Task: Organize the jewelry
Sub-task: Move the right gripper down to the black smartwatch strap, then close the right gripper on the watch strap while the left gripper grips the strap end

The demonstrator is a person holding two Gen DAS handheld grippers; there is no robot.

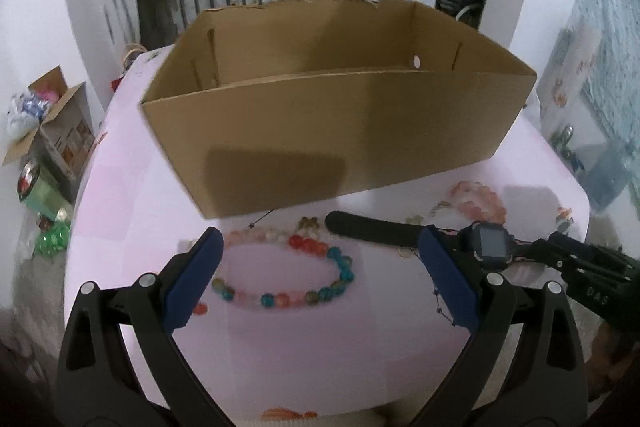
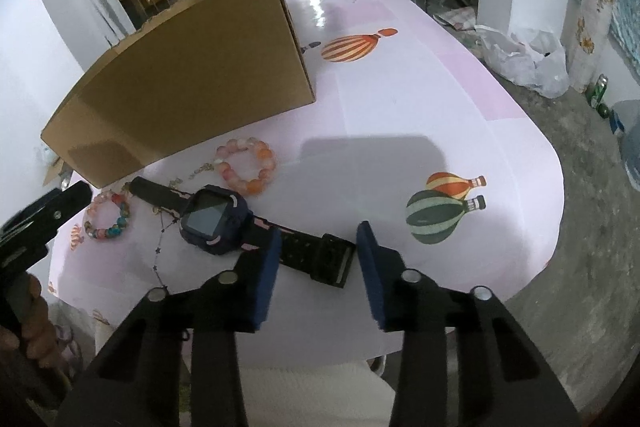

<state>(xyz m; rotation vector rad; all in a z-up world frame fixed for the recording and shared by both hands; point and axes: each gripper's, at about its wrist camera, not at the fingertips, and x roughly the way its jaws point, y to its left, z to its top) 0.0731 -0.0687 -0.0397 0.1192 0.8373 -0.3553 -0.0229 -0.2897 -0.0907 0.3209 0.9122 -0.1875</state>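
Left gripper (image 1: 320, 267): jaws wide, empty, above the bead bracelet (image 1: 286, 277), nearer it. Watch (image 2: 214, 221) lies on the table (image 2: 400, 99) right of it, long axis left-right. Right gripper (image 2: 316, 267): jaws astride the strap (image 2: 316, 259), not pinching yet.

Left claw (image 1: 318, 273) agape over multicolour bead bracelet (image 1: 286, 275); cardboard box (image 1: 332, 107) behind.

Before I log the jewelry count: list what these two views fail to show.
- Cardboard box floor: hidden by its near wall, left wrist view.
- Thin dark chain: too fine to trace; it runs under the right gripper.
- Watch strap: one end behind the left gripper's finger, left wrist view.
- Small charms by the box: blurred.
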